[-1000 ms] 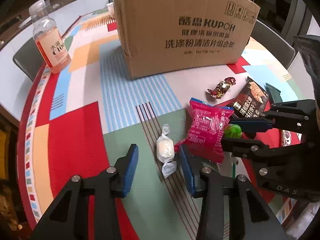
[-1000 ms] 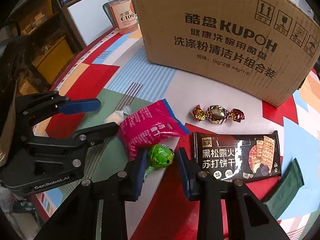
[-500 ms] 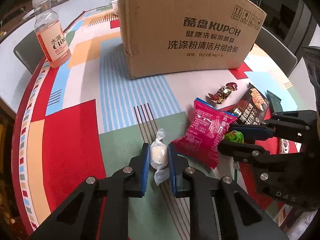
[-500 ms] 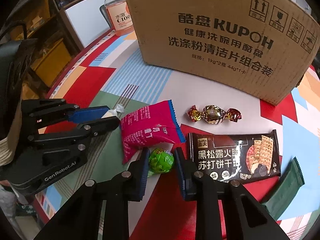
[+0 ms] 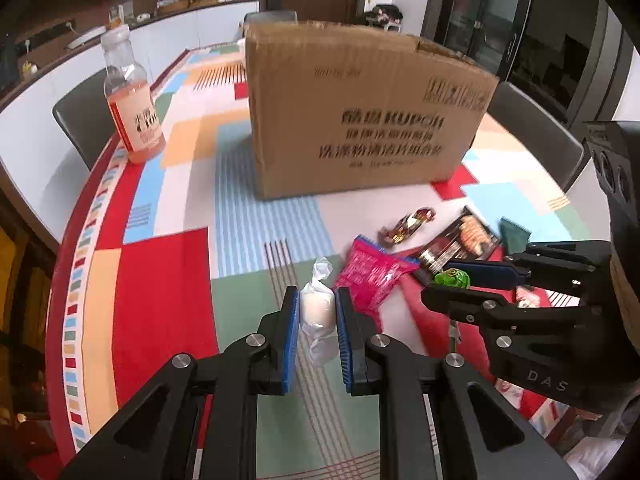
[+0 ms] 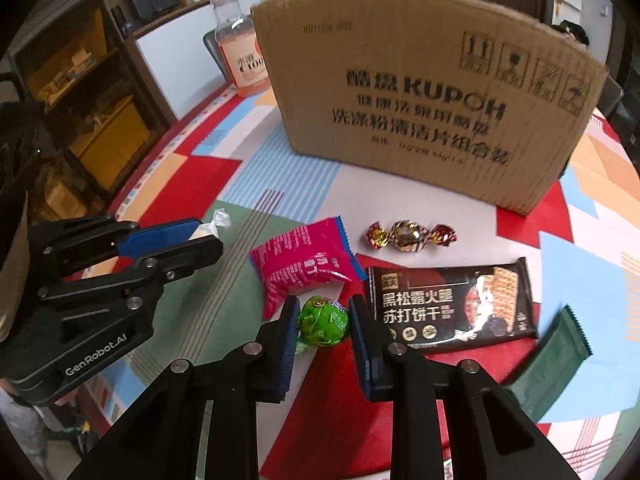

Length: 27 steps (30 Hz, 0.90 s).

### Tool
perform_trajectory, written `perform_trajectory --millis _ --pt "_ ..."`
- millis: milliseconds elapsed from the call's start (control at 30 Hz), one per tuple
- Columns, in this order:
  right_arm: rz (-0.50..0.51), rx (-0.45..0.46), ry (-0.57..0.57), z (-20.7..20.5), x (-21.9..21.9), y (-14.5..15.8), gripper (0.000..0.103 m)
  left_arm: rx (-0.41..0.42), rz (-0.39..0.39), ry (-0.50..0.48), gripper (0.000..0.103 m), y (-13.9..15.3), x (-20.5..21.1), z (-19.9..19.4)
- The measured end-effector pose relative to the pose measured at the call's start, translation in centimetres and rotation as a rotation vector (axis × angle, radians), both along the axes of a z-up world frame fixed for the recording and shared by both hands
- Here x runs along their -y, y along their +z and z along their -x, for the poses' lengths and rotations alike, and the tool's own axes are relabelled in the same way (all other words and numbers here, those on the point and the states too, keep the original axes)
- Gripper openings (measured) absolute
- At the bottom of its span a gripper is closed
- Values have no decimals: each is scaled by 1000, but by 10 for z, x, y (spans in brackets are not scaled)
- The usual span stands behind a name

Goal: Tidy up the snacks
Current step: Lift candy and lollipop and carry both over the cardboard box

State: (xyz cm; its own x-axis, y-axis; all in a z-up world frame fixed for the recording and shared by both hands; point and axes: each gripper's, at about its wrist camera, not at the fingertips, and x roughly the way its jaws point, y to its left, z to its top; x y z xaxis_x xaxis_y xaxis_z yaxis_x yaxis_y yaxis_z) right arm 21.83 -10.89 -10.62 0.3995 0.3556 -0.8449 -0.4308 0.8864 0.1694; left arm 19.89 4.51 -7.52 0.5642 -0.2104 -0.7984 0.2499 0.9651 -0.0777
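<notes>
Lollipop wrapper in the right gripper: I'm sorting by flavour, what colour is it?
Bright green, the lollipop shows best in the right wrist view, pinched in the right gripper.

Left gripper [image 5: 317, 312]: matte black angular linkage arms, triangular cut-outs, round silver screws at pivots, ribbed blue pads inside fingertips; white "GenRobot.AI" lettering on body behind claw, seen from right wrist view.
Right gripper [image 6: 325, 322]: same black frame, silver screws, blue pads; white "DAS" marking on housing behind fingers, seen from left wrist view.
</notes>
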Motion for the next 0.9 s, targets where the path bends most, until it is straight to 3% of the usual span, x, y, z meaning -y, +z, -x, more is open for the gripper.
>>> perform_trajectory --millis 400,900 --pt "-42 150 -42 5 25 56 26 147 33 -8 19 58 19 7" --pt "-117 331 -131 -19 58 124 26 315 62 -28 19 124 46 -10"
